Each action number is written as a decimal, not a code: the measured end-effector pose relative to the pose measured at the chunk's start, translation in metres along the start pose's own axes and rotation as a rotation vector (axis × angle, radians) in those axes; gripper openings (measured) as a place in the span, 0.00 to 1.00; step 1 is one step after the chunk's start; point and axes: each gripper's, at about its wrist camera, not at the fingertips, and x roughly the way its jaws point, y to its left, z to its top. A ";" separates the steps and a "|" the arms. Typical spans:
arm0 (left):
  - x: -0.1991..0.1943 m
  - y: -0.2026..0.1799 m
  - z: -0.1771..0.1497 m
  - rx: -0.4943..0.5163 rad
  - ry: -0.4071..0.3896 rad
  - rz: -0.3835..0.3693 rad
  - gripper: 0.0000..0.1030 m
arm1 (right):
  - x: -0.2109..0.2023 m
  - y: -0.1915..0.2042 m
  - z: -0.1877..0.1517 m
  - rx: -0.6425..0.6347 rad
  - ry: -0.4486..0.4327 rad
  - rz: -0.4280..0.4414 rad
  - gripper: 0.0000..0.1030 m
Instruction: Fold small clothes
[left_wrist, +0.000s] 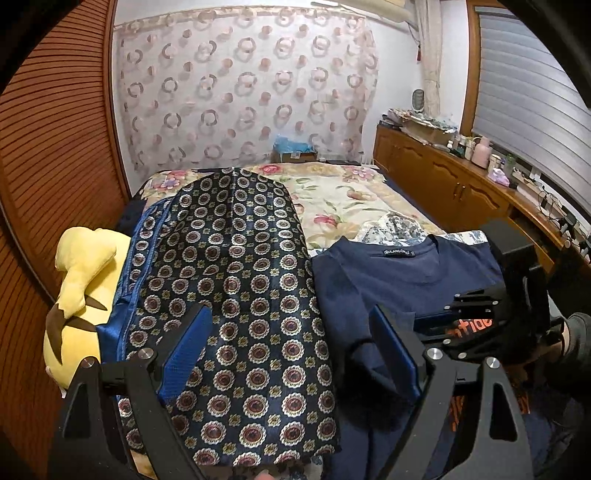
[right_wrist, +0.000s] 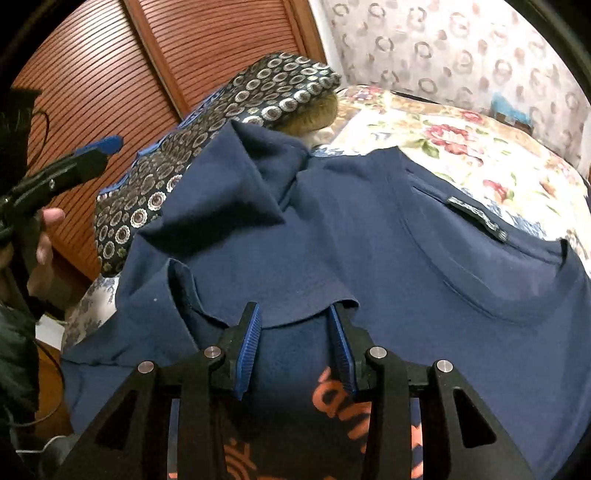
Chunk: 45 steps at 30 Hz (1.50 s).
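bedroom setting, left wrist view: a floral bedspread covers the bed, with a patterned curtain behind it, a slatted wooden door at the left and a wooden cabinet along the right wall. a dark cushion with ring motifs lies on the bed, a yellow plush toy beside it at the left. the navy t-shirt, the garment to be folded, lies at the cushion's right, collar label away from the camera. the left gripper hovers released, jaws spread wide, one pad above the cushion and one at the shirt's edge, grasping nothing; the right gripper appears at the far right over the shirt's orange print. right wrist view: the shirt fills the middle, one side turned over into a rumpled flap whose curved hem crosses between the right gripper's blue pads. its jaws stand partly apart and do not press the cloth, so the flap looks let go. the left gripper hangs at the far left, clear of the fabric. to fold well, judgement suggests smoothing this flap flat before taking the opposite side, gripping the hem edge only, not the layer beneath.
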 end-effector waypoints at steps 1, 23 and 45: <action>0.002 0.000 0.000 0.000 0.002 -0.002 0.85 | 0.005 0.003 0.002 -0.002 0.000 -0.003 0.36; 0.012 -0.014 0.014 0.013 0.012 -0.020 0.85 | 0.019 -0.019 0.036 0.123 -0.159 -0.112 0.03; 0.023 -0.037 0.023 0.031 0.021 -0.064 0.84 | -0.017 0.003 0.006 0.085 -0.126 0.011 0.49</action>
